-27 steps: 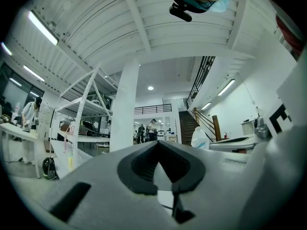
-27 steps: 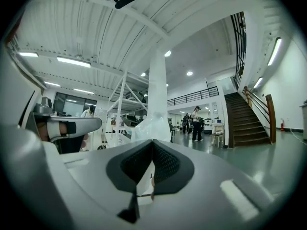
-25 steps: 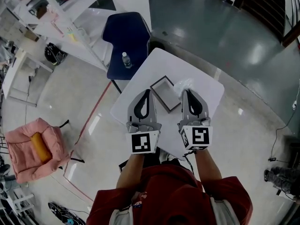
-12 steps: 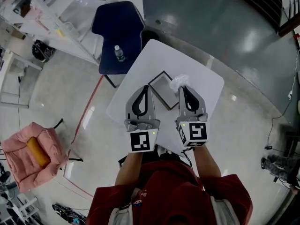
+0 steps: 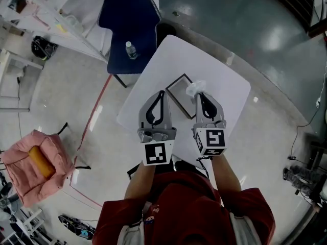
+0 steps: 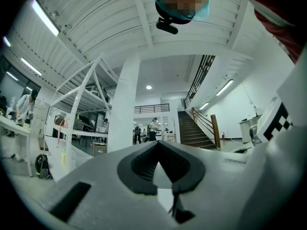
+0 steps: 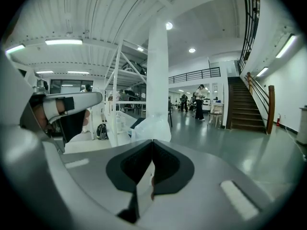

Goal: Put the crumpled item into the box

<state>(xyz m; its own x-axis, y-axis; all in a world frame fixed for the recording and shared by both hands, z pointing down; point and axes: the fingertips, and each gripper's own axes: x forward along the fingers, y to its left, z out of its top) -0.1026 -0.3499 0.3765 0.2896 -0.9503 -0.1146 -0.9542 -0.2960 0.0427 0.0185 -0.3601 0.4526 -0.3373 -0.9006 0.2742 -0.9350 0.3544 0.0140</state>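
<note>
A crumpled clear plastic item [image 5: 195,87] sits at the tips of my right gripper [image 5: 200,94], over the right corner of a shallow dark-rimmed box [image 5: 180,93] on the white table [image 5: 227,93]. In the right gripper view the jaws of that gripper [image 7: 152,141] are closed and the plastic [image 7: 151,126] rises straight from their tips. My left gripper [image 5: 162,92] hovers at the box's left side, shut with nothing in it. In its own view the left gripper [image 6: 158,143] shows only the hall beyond.
A dark blue chair [image 5: 130,19] with a water bottle [image 5: 131,50] on it stands beyond the table's far left edge. A pink seat [image 5: 36,160] is on the floor to the left. Stairs [image 7: 249,114] and people stand far off.
Both grippers have edged slightly forward over the table. The crumpled plastic has shifted a little towards the box with the right gripper.
</note>
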